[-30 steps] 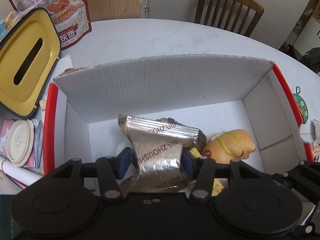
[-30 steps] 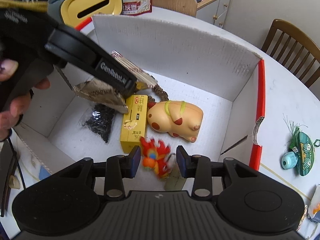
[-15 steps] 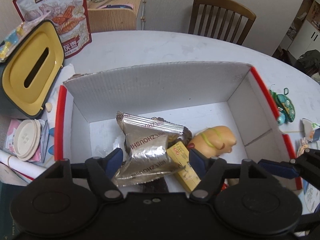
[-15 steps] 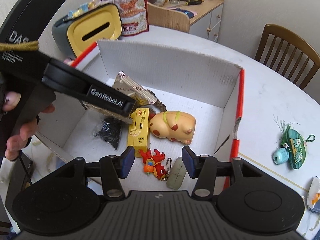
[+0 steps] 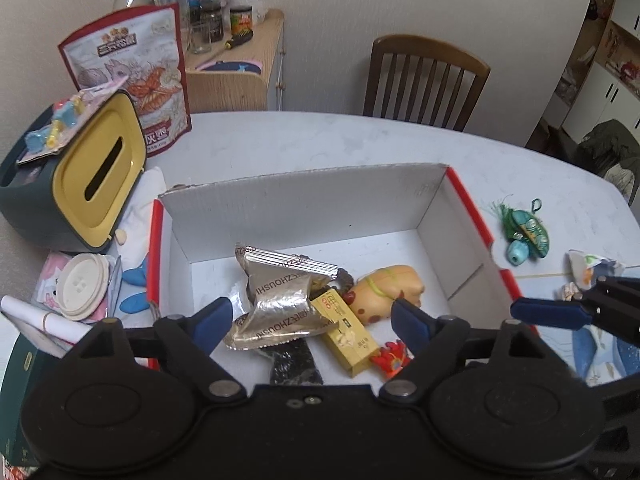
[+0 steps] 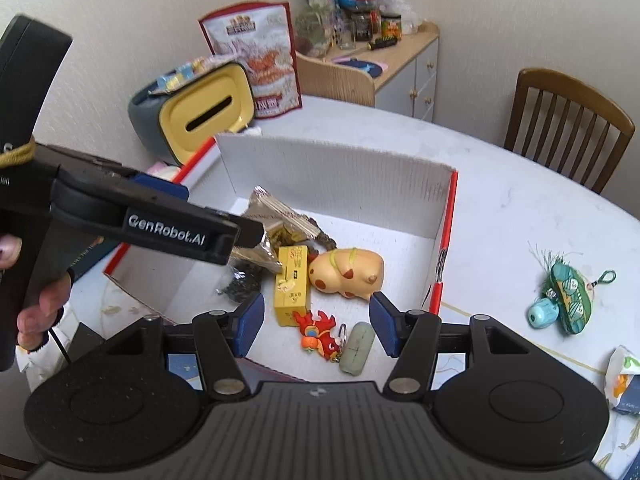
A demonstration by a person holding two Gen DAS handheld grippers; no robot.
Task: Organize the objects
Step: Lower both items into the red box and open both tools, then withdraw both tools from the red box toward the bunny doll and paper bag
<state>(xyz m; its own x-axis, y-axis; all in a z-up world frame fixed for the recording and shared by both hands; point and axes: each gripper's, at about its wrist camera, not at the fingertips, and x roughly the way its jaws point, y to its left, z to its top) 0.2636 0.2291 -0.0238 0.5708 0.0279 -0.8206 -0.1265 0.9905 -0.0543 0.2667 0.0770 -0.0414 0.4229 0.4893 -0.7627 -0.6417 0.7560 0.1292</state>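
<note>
A white cardboard box with red edges (image 5: 304, 208) (image 6: 332, 168) stands on the table. Inside lie a silver foil packet (image 5: 280, 300) (image 6: 264, 216), a yellow carton (image 5: 348, 332) (image 6: 292, 280), an orange spotted toy (image 5: 384, 292) (image 6: 346, 270), a dark packet (image 5: 292, 364) (image 6: 242, 280) and a red keychain figure (image 5: 392, 360) (image 6: 318, 330) with a grey-green tag (image 6: 356, 346). My left gripper (image 5: 312, 320) hangs above the foil packet, jaws opening, pads clear of it. My right gripper (image 6: 316, 322) hovers over the keychain, jaws opening, touching nothing.
A yellow-lidded tissue box (image 5: 80, 176) (image 6: 200, 116) and a snack bag (image 5: 132, 76) (image 6: 256, 56) stand behind the box. A green turtle charm (image 5: 524, 236) (image 6: 564, 300) lies to its right. Lids and papers (image 5: 80, 288) crowd the left. A wooden chair (image 5: 424, 80) stands beyond.
The left gripper let go of the foil packet, spread its jaws and rose away. The right gripper's jaws widened around the red keychain and it lifted and drew back too.
</note>
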